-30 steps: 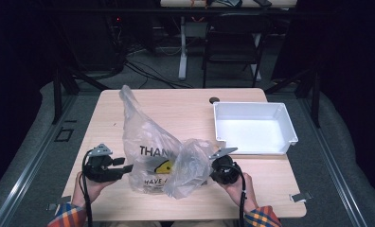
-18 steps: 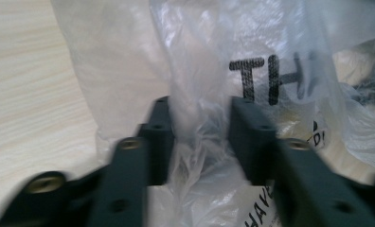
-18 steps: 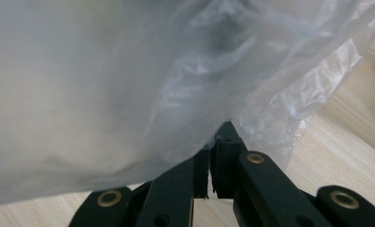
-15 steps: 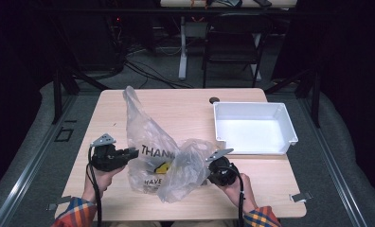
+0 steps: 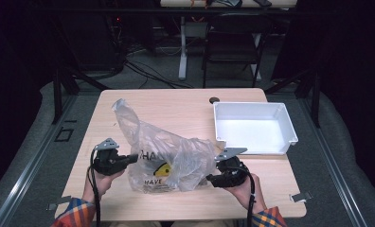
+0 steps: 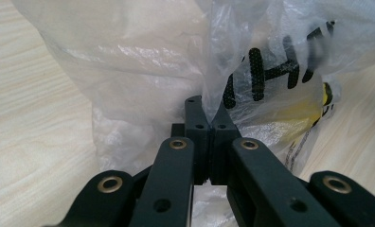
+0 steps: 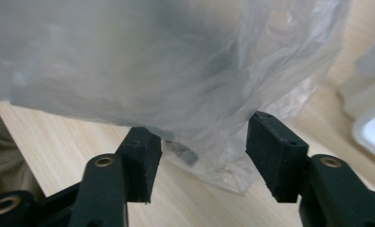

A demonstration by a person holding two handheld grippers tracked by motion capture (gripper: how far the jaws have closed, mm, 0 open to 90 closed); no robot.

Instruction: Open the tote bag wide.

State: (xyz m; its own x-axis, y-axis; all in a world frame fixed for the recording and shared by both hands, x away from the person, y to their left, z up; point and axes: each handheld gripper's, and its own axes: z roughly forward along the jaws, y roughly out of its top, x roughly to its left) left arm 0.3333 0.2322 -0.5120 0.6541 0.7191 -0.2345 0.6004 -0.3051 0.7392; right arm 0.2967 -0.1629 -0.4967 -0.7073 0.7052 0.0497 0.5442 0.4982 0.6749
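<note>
Both sleeves are plaid in orange, blue and yellow. The left tool (image 5: 129,160) and the right tool (image 5: 213,179) are black, each topped by a grey three-cornered plate and trailing a black cable. Brass-ringed rivets dot the linkage arms behind each tool's square black pads (image 7: 275,153).

The high view looks forward and down on the table (image 5: 185,106). Both gripper views sit close behind their jaws, sharing the plastic bag (image 5: 169,158).
</note>
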